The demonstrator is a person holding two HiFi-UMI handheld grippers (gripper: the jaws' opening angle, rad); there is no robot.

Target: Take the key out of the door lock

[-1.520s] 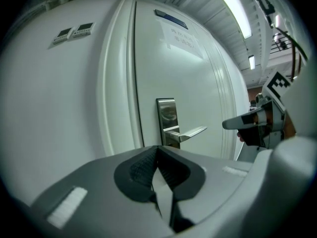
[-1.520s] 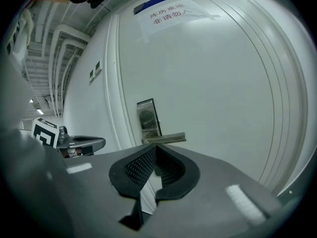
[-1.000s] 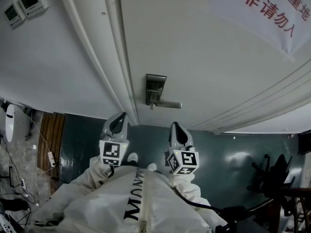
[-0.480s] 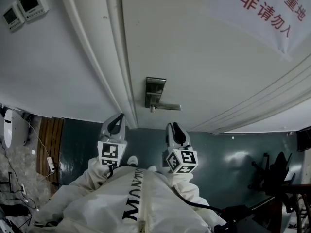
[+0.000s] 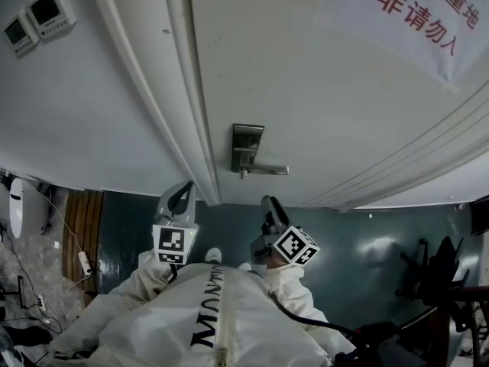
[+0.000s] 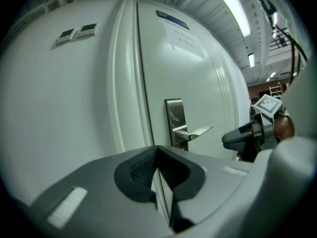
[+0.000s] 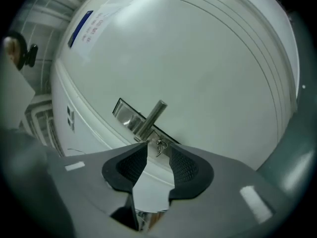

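1. The white door [image 5: 321, 90] fills the head view. The steel lock plate [image 5: 247, 145] sits near its left edge, and the lever handle [image 5: 266, 170] points right.
2. The key [image 7: 159, 146] is in the lock just under the lever, with what looks like a small ring hanging from it. It is not out yet.
3. The right gripper [image 7: 157, 155] lines up on it. Its jaws have just been opening and now stand wide, and the key shows in the gap, beyond the tips and untouched.
4. In the head view that gripper sits below the handle, short of the door, with its marker cube [image 5: 295, 245] tilted.
5. The left gripper [image 6: 157, 150] hangs to the left, under the door frame [image 5: 183, 90]. Its jaws are pressed together with nothing between them.
6. Two wall panels [image 5: 38, 14] sit up on the left, and a sign [image 5: 428, 14] with red characters is on the door at the upper right.
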